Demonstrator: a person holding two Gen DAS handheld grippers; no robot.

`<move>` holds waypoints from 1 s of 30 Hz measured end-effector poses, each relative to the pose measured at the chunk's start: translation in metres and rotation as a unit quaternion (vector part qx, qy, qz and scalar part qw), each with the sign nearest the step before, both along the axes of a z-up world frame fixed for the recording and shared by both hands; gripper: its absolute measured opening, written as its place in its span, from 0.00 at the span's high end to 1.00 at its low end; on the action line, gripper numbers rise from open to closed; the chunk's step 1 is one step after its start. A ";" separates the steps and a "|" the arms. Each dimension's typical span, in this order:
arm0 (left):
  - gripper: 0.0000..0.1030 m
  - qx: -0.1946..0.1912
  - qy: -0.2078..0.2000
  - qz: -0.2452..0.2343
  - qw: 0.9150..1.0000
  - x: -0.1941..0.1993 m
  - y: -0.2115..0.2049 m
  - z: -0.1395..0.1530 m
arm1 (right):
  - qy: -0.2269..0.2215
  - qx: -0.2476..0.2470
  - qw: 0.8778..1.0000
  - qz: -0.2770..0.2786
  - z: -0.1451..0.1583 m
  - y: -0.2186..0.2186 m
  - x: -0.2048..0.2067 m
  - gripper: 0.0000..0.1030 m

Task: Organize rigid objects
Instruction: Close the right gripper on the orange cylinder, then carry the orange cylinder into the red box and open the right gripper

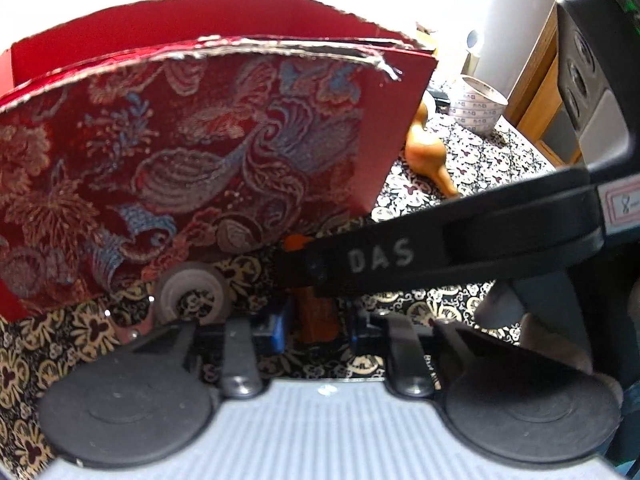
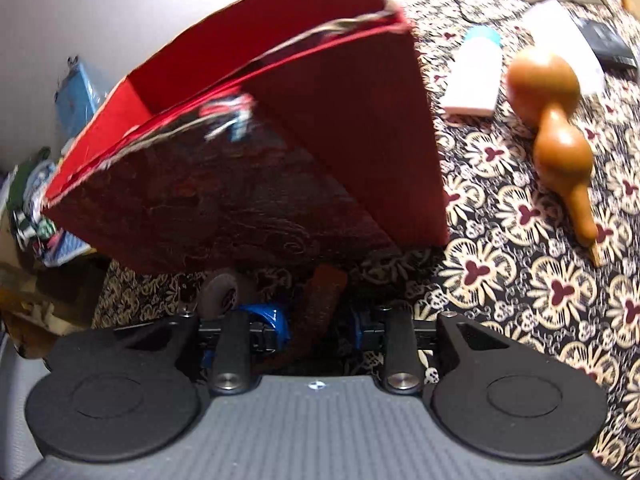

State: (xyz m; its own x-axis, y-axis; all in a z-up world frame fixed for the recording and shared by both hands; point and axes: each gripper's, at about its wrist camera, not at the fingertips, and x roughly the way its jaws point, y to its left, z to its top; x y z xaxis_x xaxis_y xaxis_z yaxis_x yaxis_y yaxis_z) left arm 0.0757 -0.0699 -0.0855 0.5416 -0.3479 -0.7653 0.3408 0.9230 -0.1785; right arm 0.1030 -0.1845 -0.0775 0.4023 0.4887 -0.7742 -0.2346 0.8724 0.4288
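We've got the red box standing on the desk right ahead — gourd lying beside it. Both grippers nearly closed around an orange stick; actual grip, can't tell.

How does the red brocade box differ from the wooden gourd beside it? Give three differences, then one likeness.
1. The box is angular and flat-sided; the gourd is rounded and double-bulbed.
2. The box is patterned red; the gourd is plain orange-brown.
3. The box is open-topped and looks far bigger; the gourd lies on its side.
Both are on the floral cloth.
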 end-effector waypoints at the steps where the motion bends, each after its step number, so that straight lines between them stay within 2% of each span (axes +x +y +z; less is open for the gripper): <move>1: 0.82 -0.001 -0.001 0.001 1.000 0.000 0.000 0.000 | -0.004 -0.006 1.000 0.005 0.001 0.002 0.000 0.84; 8: 0.82 -0.009 -0.001 0.009 1.000 -0.010 0.009 0.000 | -0.016 -0.021 1.000 0.013 0.002 0.012 -0.003 0.91; 16: 0.82 -0.011 -0.004 -0.001 1.000 -0.021 0.007 0.006 | -0.029 -0.009 1.000 0.004 0.002 0.001 -0.012 0.98; 23: 0.82 -0.022 -0.018 -0.018 0.999 -0.029 0.000 0.026 | -0.044 0.022 0.999 -0.021 0.013 -0.024 -0.025 0.99; 30: 0.82 -0.036 -0.055 -0.042 0.997 -0.032 -0.014 0.060 | -0.078 0.042 0.995 -0.039 0.044 -0.053 -0.034 0.99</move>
